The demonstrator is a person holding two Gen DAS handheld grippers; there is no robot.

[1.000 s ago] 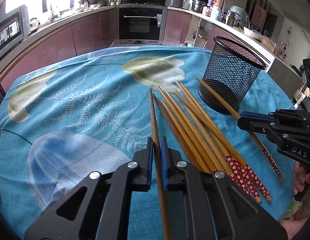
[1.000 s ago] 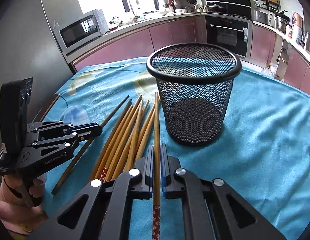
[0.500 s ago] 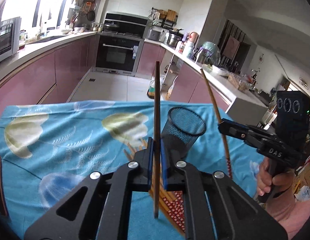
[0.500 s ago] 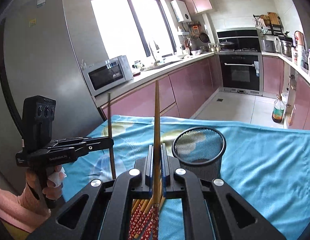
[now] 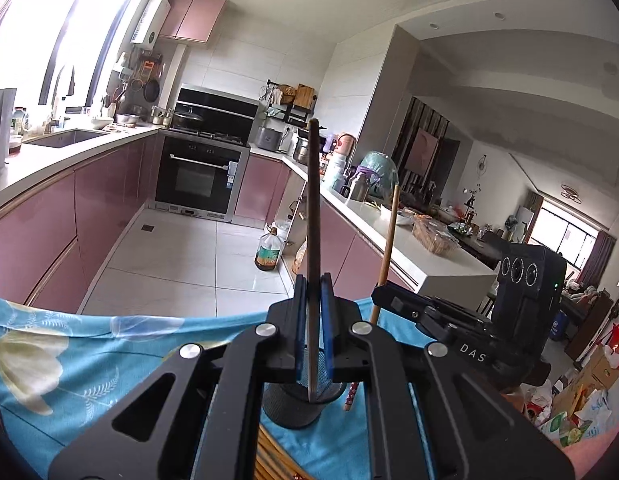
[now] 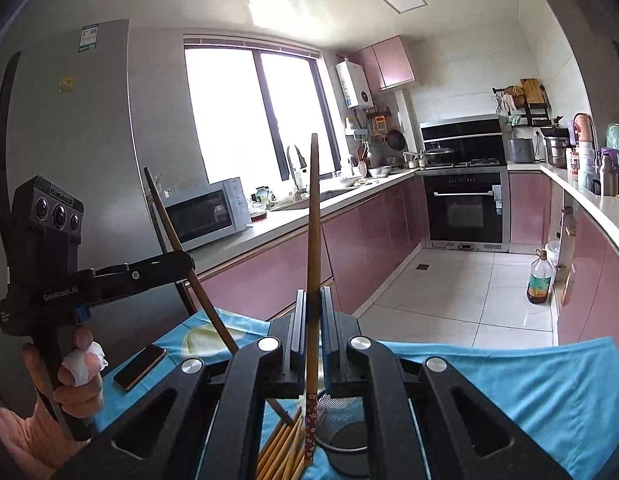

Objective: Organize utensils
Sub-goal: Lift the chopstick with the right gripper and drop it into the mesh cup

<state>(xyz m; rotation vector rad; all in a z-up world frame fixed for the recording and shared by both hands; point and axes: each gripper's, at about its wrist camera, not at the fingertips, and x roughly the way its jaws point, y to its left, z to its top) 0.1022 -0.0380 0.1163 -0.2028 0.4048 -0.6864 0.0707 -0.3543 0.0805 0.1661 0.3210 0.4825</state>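
Only the right wrist view shows a phone on the blue cloth and a hand with a white tissue; only the left wrist view shows the living room; the left claw pinches a dark chopstick standing up, its low end over the mesh cup just below; the right claw pinches a light chopstick, its flowered end down beside the cup; more chopsticks lie below.

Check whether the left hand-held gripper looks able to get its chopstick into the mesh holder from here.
Probably yes: the left hand-held gripper holds its dark chopstick upright with the lower tip at the open mouth of the mesh holder, nothing visible between.
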